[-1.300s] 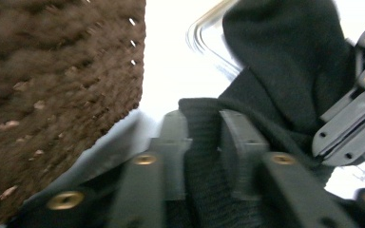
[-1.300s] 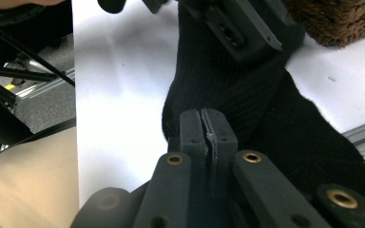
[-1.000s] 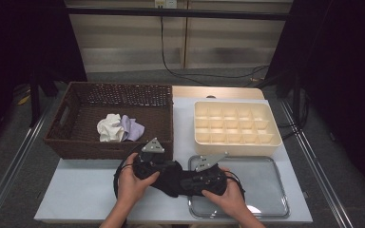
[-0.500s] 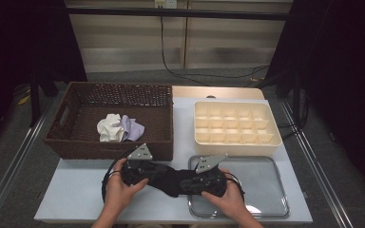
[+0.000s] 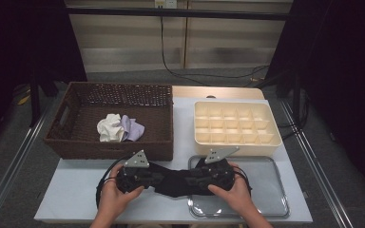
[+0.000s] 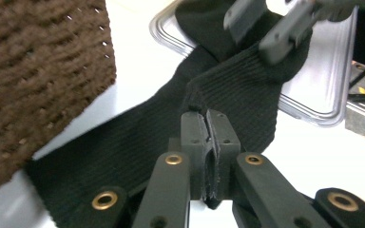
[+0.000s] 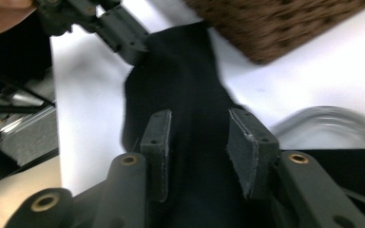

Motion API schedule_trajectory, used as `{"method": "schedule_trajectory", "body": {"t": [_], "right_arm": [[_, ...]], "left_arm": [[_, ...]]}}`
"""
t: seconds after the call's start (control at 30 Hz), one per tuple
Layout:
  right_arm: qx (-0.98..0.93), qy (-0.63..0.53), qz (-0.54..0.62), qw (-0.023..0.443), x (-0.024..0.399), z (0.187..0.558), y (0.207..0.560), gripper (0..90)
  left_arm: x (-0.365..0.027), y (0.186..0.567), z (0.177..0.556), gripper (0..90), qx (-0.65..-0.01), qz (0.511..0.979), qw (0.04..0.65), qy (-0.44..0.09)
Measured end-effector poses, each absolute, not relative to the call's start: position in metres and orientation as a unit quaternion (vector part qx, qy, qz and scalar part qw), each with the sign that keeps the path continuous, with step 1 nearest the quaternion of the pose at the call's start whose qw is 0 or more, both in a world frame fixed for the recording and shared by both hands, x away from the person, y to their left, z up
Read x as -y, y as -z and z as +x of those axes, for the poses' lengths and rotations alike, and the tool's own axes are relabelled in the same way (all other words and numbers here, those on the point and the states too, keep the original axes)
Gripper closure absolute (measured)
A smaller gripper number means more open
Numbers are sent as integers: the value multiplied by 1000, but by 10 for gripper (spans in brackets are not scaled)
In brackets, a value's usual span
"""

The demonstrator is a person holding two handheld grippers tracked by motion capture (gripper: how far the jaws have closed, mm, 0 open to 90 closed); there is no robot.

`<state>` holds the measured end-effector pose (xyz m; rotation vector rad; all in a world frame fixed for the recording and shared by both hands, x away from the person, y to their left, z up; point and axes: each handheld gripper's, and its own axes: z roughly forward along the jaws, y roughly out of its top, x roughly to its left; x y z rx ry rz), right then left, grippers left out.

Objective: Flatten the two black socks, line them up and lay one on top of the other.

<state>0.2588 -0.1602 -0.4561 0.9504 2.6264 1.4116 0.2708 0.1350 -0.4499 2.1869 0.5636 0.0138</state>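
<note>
Dark walls ring the white table (image 5: pixel 76 190), where from above we see a black sock (image 5: pixel 173 181) near the front edge, stretched between our left gripper (image 5: pixel 145 176) and right gripper (image 5: pixel 197 178), partly over the metal tray (image 5: pixel 266 190). Along the left gripper (image 6: pixel 208 142), our jaws pinch a fold of the sock (image 6: pixel 138 142) beside the wicker basket (image 6: pixel 38 85). Along the right gripper (image 7: pixel 197 137), our jaws have just been opening, spread with the sock (image 7: pixel 190 95) lying loose between them.
</note>
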Motion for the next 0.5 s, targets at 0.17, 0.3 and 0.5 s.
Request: {"method": "schedule_trajectory", "body": {"t": [0.17, 0.3, 0.5], "right_arm": [[-831, -457, 317, 6, 171, 263, 452, 606], [-827, -461, 321, 5, 175, 265, 453, 639], [-806, -483, 341, 14, 185, 271, 447, 672]], "left_arm": [[-132, 438, 283, 870, -224, 870, 439, -21], [-126, 427, 292, 870, -217, 867, 447, -34], [-121, 414, 302, 871, -209, 865, 454, -46]]}}
